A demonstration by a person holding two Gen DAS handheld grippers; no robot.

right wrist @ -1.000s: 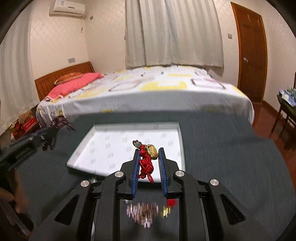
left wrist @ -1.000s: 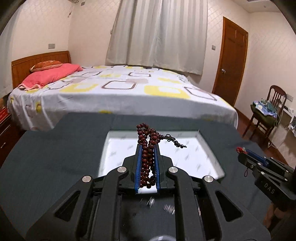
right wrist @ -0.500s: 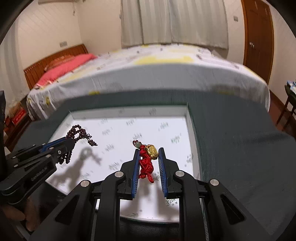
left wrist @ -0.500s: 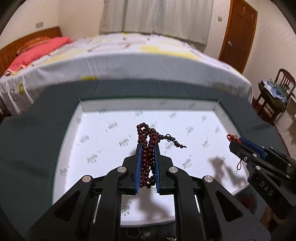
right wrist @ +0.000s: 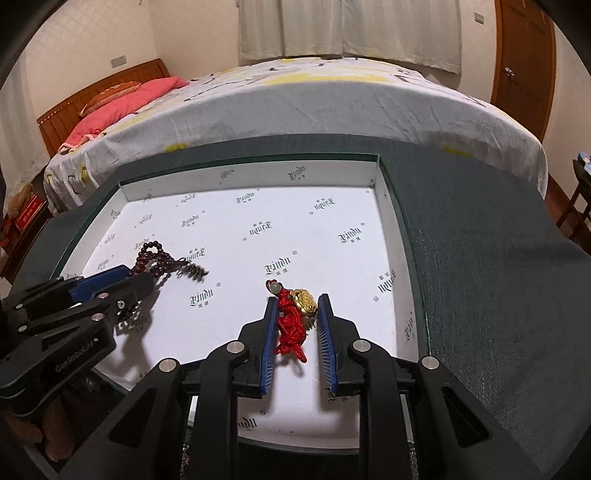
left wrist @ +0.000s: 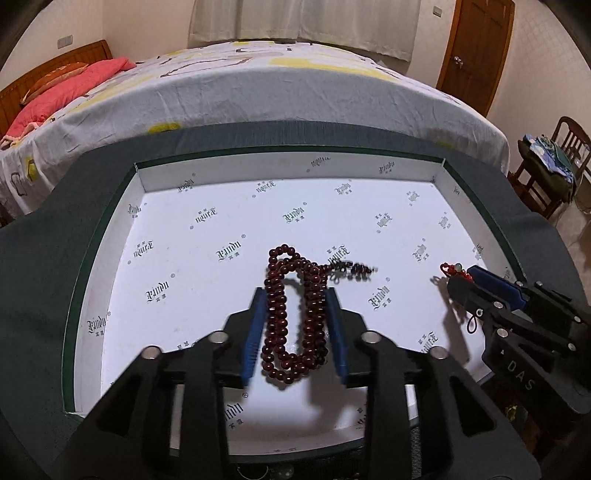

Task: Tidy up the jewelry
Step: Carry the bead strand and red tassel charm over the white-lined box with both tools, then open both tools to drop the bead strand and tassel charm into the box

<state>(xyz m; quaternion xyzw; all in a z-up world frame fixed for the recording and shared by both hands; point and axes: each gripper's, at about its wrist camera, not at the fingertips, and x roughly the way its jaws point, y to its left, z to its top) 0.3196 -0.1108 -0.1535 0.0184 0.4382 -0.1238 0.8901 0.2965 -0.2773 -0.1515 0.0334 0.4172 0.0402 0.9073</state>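
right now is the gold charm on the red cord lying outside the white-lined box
No, the gold charm on its red cord sits over the box floor, between the right gripper's opening jaws.

A home bedroom is shown: a bed spread with a white sheet patterned in yellow, pink pillows laid against a wooden headboard, pale curtains drawn across the far wall, a brown wooden door at right, and a wooden chair heaped with clothes.
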